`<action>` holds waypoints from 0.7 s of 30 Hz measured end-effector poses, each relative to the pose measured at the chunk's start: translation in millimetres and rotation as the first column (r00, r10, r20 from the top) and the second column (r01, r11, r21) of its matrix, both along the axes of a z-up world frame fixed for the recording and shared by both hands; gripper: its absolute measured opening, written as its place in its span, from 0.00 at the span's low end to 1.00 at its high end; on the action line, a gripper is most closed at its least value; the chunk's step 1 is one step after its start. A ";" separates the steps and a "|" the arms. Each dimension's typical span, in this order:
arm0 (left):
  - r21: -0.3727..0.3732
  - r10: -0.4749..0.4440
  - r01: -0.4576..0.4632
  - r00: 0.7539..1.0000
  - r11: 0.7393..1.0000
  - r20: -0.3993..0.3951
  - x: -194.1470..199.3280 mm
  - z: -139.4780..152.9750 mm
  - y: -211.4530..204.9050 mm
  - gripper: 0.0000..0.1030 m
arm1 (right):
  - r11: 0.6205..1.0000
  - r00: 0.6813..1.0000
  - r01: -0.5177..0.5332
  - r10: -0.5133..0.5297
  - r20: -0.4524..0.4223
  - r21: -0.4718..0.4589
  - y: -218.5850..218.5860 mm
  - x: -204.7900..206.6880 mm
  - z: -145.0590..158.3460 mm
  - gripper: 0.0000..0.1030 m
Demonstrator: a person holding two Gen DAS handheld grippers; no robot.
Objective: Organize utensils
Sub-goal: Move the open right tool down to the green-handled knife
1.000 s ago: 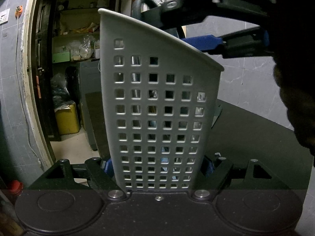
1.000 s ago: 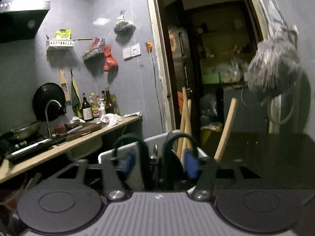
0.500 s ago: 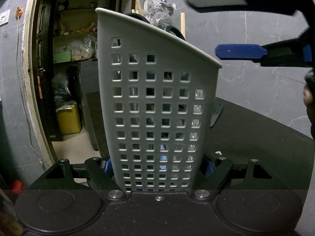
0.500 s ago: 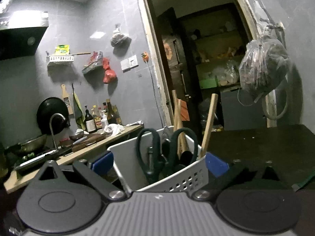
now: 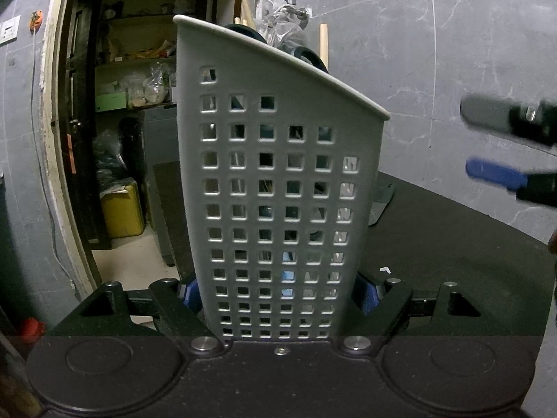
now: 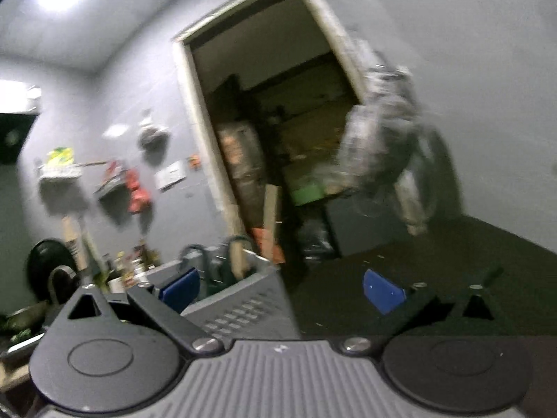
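Observation:
A tall grey perforated utensil basket (image 5: 278, 191) stands upright on the black table, clamped between my left gripper's (image 5: 278, 291) blue pads. Dark scissor handles (image 5: 306, 56) and a wooden handle (image 5: 323, 41) stick out above its rim. My right gripper (image 6: 282, 287) is open and empty, up and to the right of the basket; it also shows at the right edge of the left wrist view (image 5: 504, 146). In the blurred right wrist view the basket (image 6: 240, 299) sits low left with scissors (image 6: 202, 264) and wooden handles inside.
A black table (image 5: 452, 244) carries the basket. A doorway (image 5: 115, 139) to a cluttered storeroom lies behind at left, a grey marble wall at right. A hanging plastic bag (image 6: 379, 146) is beside the door. A kitchen counter with bottles (image 6: 128, 264) lies far left.
My right gripper let go of the scissors, leaving them in the basket, opened, and pulled up and away to the right. My left gripper kept holding the basket still.

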State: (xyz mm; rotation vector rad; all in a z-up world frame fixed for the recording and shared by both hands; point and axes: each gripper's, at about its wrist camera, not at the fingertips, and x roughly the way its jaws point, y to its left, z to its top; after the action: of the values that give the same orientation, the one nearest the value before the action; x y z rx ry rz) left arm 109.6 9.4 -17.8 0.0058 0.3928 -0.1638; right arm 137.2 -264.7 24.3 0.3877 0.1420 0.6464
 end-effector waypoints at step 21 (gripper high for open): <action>-0.018 0.002 -0.002 1.000 1.000 -0.006 5.1 -2.6 7.5 0.83 | 0.978 0.958 0.125 -0.075 -0.277 0.167 -23.4 29.8 -65.7 1.00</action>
State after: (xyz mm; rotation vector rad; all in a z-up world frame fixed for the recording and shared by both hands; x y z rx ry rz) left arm 114.6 16.9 -20.4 -0.0134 0.3977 -0.1654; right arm 167.1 -288.1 -41.5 0.6571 0.3220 0.5054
